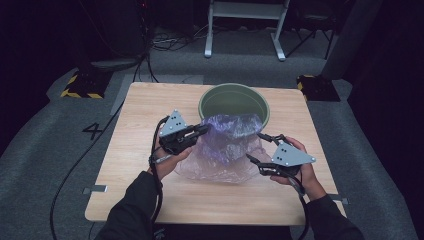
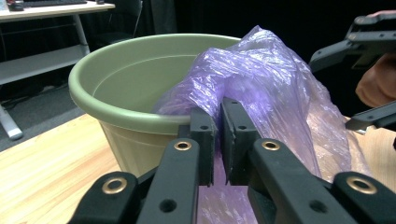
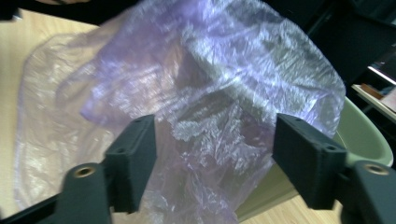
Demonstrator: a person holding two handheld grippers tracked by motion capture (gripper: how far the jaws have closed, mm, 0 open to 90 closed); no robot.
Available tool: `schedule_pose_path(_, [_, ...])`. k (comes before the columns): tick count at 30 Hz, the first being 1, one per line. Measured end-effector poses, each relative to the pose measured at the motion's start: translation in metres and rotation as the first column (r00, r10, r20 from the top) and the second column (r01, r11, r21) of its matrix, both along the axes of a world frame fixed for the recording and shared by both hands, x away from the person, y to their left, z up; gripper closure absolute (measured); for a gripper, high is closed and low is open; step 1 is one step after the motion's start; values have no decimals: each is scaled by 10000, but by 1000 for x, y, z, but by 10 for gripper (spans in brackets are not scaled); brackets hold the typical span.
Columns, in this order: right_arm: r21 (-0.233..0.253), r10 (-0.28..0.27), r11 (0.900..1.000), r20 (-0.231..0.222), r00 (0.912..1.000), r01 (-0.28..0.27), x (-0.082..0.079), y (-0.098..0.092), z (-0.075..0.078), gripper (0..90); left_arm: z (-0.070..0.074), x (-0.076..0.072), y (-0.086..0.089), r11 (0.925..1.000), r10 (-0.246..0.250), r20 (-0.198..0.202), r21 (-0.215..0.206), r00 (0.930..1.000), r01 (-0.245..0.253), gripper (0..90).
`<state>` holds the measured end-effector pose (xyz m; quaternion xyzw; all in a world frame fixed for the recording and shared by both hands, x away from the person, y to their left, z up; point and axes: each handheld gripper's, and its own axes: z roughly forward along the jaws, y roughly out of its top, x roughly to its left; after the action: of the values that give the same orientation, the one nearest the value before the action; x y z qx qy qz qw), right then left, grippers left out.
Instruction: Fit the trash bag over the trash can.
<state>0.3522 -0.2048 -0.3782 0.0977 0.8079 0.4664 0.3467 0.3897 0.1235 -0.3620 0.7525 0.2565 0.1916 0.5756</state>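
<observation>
Left gripper (image 1: 202, 130): jaws nearly closed, pinching a fold of the purple bag (image 1: 225, 145) at the bag's left upper edge, just in front of the pot (image 1: 234, 102). The left gripper view confirms the pinch: film is caught between the two pads (image 2: 205, 135), with a thin gap still visible lower down.

Bag: thin, translucent, crumpled. Its raised end leans against the pot's near rim and partly over it; its lower end spreads flat on the tabletop (image 1: 135, 150) toward the person. Long axis runs from the pot toward the person, raised end pointing away.

Pot: green, round, upright, mouth open, at the far middle of the tabletop. The left gripper view shows its inner wall bare on the left; the high view shows its far rim near the tabletop's far edge.

Right gripper (image 1: 254, 148): jaws wide apart, holding nothing, just right of the bag and in front of the pot. The right gripper view shows the bag (image 3: 201, 102) beyond the spread jaws, with the pot rim (image 3: 364, 135) behind.

Open tabletop lies left of the pot, right of it, and along the near edge.
</observation>
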Motion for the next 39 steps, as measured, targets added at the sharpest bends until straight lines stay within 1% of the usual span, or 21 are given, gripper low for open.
schedule_pose_path(1, [-143,-168,9998,167,9997,170,0,2,-2,432,0,0,0,10000,13,-11,-7,10000,-13,847])
schedule_pose_path(2, [-218,-250,9994,317,9992,257,0,3,-4,544,0,1,0,10000,-4,-12,16,10000,4,847])
schedule_pose_path(3, [-296,-346,9989,483,9982,360,0,4,-6,595,0,1,0,10000,8,-10,41,10000,-7,848])
schedule_pose_path(4, [-403,-485,9979,597,9970,510,1,5,-7,688,0,2,0,10000,29,-4,64,10000,-29,847])
schedule_pose_path(5, [-470,-499,9975,675,9965,532,1,6,-7,759,0,2,0,10000,36,-27,64,10000,-36,848])
schedule_pose_path(8, [-301,-580,9977,810,9950,606,-1,4,-2,889,1,4,1,9999,72,-41,105,10000,-72,848])
schedule_pose_path(11, [-21,-652,9978,856,9942,657,0,0,6,900,1,7,2,9998,131,-69,170,9999,-130,845])
schedule_pose_path(13, [80,-803,9968,916,9926,799,1,-1,11,900,2,9,3,9996,203,-99,201,9997,-201,830])
schedule_pose_path(16, [481,-885,9952,748,9933,850,7,-6,19,900,4,13,5,9995,243,-153,205,9996,-240,795])
schedule_pose_path(18, [838,-896,9928,526,9946,850,12,-11,25,900,5,15,6,9994,284,-157,188,9995,-281,772])
schedule_pose_path(20, [1147,-935,9894,373,9949,887,16,-14,31,900,6,17,7,9990,397,-229,229,9990,-391,696])
schedule_pose_path(22, [1500,-949,9845,230,9952,904,20,-18,36,900,7,18,9,9991,398,-233,121,9989,-395,656])
schedule_pose_path(23, [1609,-951,9827,115,9954,920,22,-19,39,900,8,19,10,9989,462,-249,66,9986,-461,601])
schedule_pose_path(25, [1727,-1017,9800,103,9948,984,26,-20,43,900,8,20,11,9981,609,-514,-31,9968,-611,460])
schedule_pose_path(26, [1771,-1093,9783,27,9940,1071,28,-20,45,900,8,21,13,9973,716,-634,-105,9954,-724,414])
schedule_pose_path(28, [1973,-1124,9735,-293,9932,1160,35,-22,49,900,7,22,17,9967,764,-797,-220,9939,-783,347])
schedule_pose_path(31, [2070,-1302,9679,-718,9889,1425,46,-21,53,900,9,23,23,9959,802,-812,-358,9935,-833,269])
schedule_pose_path(34, [2005,-1587,9632,-1130,9808,1790,58,-20,57,900,12,19,29,9966,601,-660,-528,9960,-637,232])
schedule_pose_path(36, [1982,-1789,9587,-1381,9741,2041,65,-19,59,900,14,14,31,9976,472,-475,-489,9978,-495,219])
schedule_pose_path(38, [1965,-1957,9547,-1517,9689,2236,70,-19,61,900,17,9,31,9986,231,-295,-463,9993,-244,203])
schedule_pose_path(39, [1900,-2030,9542,-1558,9667,2310,72,-18,62,900,18,5,29,9993,155,-226,-325,9996,-162,200])
